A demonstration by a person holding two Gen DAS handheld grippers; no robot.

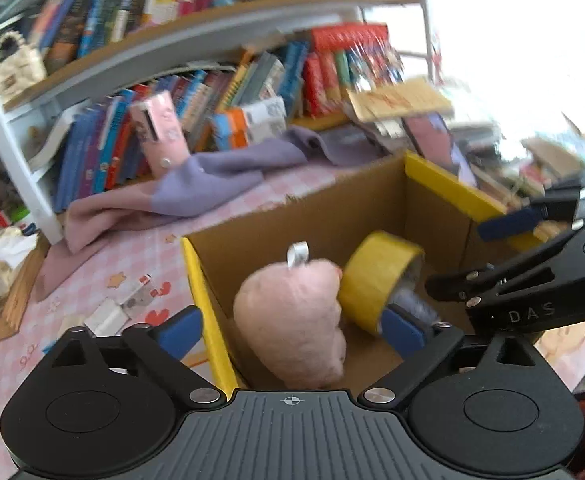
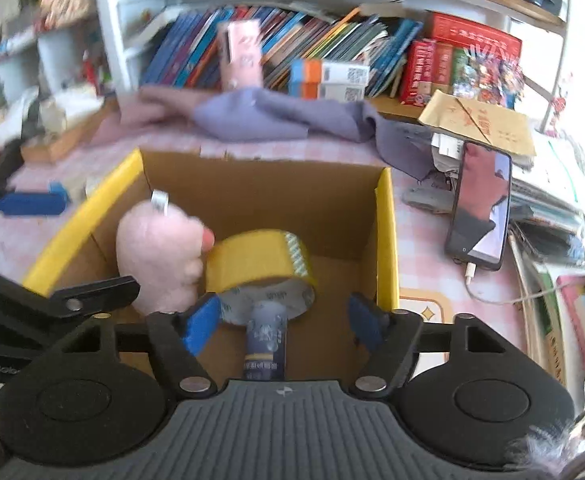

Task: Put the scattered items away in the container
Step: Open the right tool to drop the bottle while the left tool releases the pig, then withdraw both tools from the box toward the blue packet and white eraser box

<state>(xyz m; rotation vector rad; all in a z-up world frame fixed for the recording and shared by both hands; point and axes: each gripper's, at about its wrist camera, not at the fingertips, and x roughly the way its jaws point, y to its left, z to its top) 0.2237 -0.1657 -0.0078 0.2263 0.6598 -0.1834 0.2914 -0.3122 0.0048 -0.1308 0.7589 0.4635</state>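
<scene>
Cardboard box (image 2: 260, 200) already holds the pink plush (image 2: 160, 252), yellow tape roll (image 2: 258, 260) and small bottle (image 2: 266, 340), so with both my right hand-held gripper (image 2: 286, 322) and left hand-held gripper (image 1: 292, 334) spread and empty, I judge the next move is fetching whatever remains on the surface (image 2: 416, 252).

A purple-and-pink cloth (image 2: 276, 118) lies crumpled on the pink checked tabletop (image 2: 416, 240) before a bookshelf (image 2: 312, 46) of leaning books. A phone (image 2: 480, 210) stands propped against stacked papers, beside a brown envelope (image 2: 480, 124).
</scene>
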